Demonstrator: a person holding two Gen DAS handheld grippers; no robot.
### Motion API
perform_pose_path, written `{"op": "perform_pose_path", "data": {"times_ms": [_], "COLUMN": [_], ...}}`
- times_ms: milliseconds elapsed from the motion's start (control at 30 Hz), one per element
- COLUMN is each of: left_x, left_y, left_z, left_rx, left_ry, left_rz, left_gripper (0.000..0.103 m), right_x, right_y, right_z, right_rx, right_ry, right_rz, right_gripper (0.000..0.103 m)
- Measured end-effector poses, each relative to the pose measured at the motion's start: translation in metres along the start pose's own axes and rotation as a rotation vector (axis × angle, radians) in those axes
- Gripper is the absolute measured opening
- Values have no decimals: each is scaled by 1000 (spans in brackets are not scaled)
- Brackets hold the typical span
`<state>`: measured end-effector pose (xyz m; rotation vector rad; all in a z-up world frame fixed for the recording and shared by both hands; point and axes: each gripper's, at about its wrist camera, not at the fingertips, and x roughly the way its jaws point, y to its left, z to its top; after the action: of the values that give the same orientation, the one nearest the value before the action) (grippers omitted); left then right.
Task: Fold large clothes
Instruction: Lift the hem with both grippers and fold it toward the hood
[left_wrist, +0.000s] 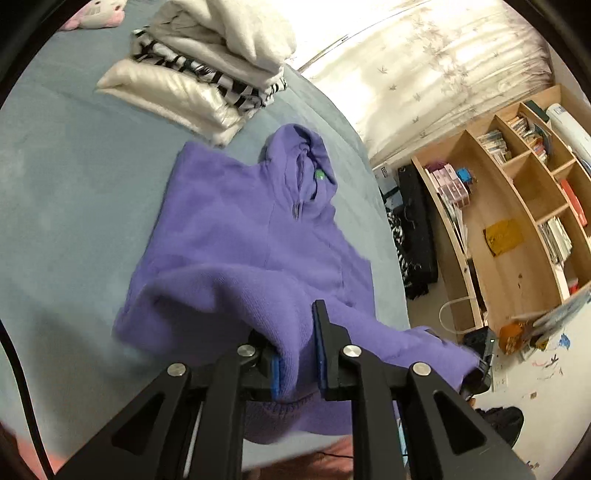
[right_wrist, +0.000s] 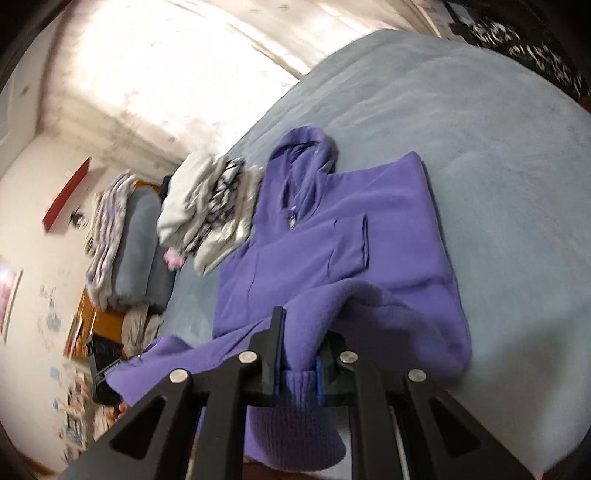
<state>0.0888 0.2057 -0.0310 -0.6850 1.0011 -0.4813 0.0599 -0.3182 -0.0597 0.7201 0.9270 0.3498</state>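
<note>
A purple hoodie (left_wrist: 236, 229) lies flat on the bed (left_wrist: 74, 184), filling mid-frame, hood toward the top, its near edge lifted into both tools at the bottom. The left view alone shows a bookshelf (left_wrist: 517, 206) at right; the right view shows pillows (right_wrist: 129, 251) at left. Folded clothes (left_wrist: 207, 66) sit beyond the hood. The left hand-held gripper (left_wrist: 299, 365) and the right hand-held gripper (right_wrist: 297, 369) each stand narrow, pinching hoodie fabric.
</note>
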Motion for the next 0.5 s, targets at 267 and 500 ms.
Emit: {"op": "perform_pose_path", "data": {"times_ms": [267, 500], "left_x": [90, 107], "left_y": [17, 30], "left_z": [84, 108], "left_rx": [-54, -20], "left_ry": [19, -74], "left_rz": [113, 160], "left_gripper": [31, 77], "right_x": [77, 79], "right_y": [-33, -23], "right_z": [78, 94], "right_rx": [167, 58], "right_ry": [5, -37], "right_rz": [-19, -60], "right_gripper": [45, 59]}}
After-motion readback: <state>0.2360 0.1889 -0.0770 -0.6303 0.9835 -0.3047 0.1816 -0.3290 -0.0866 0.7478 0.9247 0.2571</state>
